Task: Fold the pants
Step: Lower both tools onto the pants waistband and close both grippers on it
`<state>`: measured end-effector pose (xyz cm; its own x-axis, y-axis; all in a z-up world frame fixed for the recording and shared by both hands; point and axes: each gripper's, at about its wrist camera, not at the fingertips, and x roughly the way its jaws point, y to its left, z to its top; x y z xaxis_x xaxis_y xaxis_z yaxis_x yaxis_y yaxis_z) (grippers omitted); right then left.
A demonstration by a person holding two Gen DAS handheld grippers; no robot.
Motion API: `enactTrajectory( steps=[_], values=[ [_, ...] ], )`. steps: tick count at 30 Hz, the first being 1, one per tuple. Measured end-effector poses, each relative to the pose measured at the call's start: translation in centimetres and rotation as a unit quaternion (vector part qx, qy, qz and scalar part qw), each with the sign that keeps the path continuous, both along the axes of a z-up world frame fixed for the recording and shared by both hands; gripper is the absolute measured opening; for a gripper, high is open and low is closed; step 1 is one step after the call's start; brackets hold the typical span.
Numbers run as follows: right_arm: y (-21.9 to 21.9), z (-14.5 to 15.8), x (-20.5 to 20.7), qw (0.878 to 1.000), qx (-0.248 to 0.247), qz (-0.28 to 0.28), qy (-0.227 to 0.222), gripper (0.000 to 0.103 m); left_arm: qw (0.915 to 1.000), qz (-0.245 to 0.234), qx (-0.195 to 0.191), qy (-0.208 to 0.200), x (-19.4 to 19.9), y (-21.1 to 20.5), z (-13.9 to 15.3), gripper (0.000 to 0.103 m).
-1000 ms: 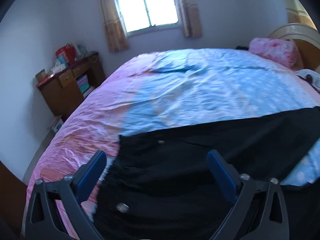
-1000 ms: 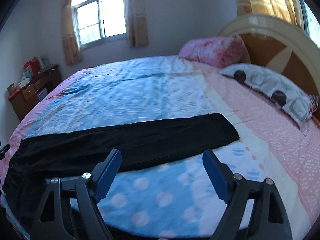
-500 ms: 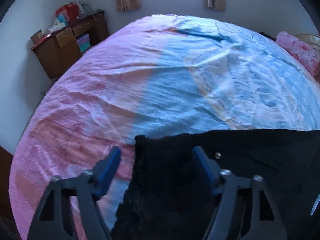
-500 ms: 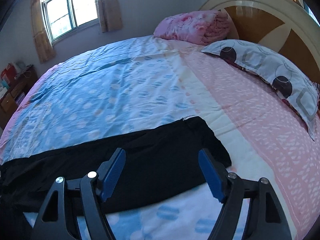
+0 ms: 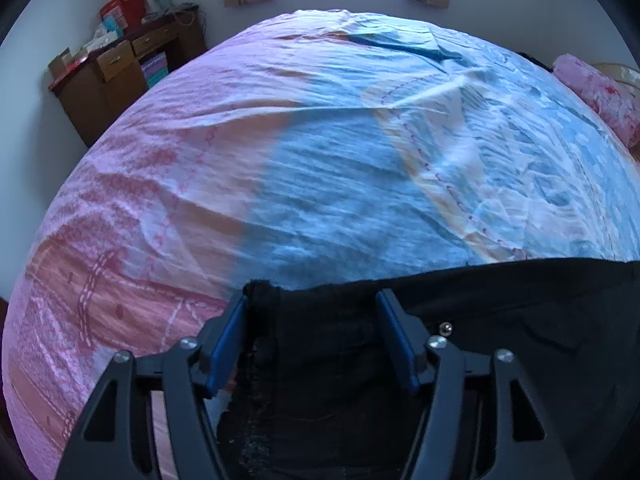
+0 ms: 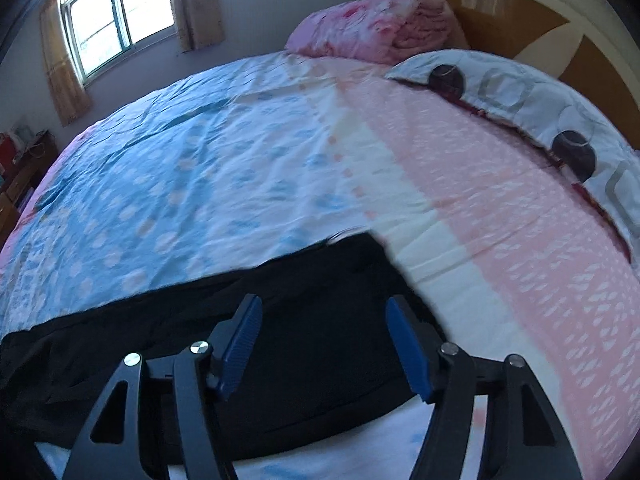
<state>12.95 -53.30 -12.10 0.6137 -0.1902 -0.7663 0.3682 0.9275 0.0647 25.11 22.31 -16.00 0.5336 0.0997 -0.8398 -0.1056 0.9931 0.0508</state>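
Pants (image 5: 500, 320): black, laid flat and lengthwise along the near edge of the bed (image 5: 320, 140), ready for folding.
Left tool (image 5: 312, 304): jaws half-wide, just been closing, straddling the waistband corner; pads not yet pressing.
Right tool (image 6: 324, 312): jaws half-wide, just been closing over the leg-hem end; cloth between, ungripped.
Purpose: likely both ends taken together for an end-to-end fold.

We see black pants (image 6: 312, 344) lying on a bed sheet (image 6: 224, 184) of pale blue with white dots, turning to pink with white flecks toward the headboard edge (image 6: 520, 240). Our gripper pads (image 5: 228, 340) are blue on black frames. One pillow (image 6: 532, 96) is white with dark circles and grey squares, another (image 6: 372, 28) mottled pink. The desk (image 5: 108, 76) is brown.
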Motion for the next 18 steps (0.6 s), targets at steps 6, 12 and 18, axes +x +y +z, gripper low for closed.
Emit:
enactTrajectory(
  steps=[6,12,18],
  values=[
    [-3.5,-0.2,2.3,1.000,0.013,0.004,0.010,0.066,0.9991,-0.030,-0.024,-0.016,-0.6,0.1,0.7,0.038],
    [-6.1,-1.3,6.0,0.998,0.045,0.022,0.047,0.065,0.9984,-0.035,-0.036,-0.027,-0.7,0.4,0.4,0.036],
    [-6.0,-3.1,8.1,0.994,0.058,0.044,0.083,0.053,0.9986,-0.036,-0.031,-0.022,-0.3,0.3,0.2,0.037]
  ],
)
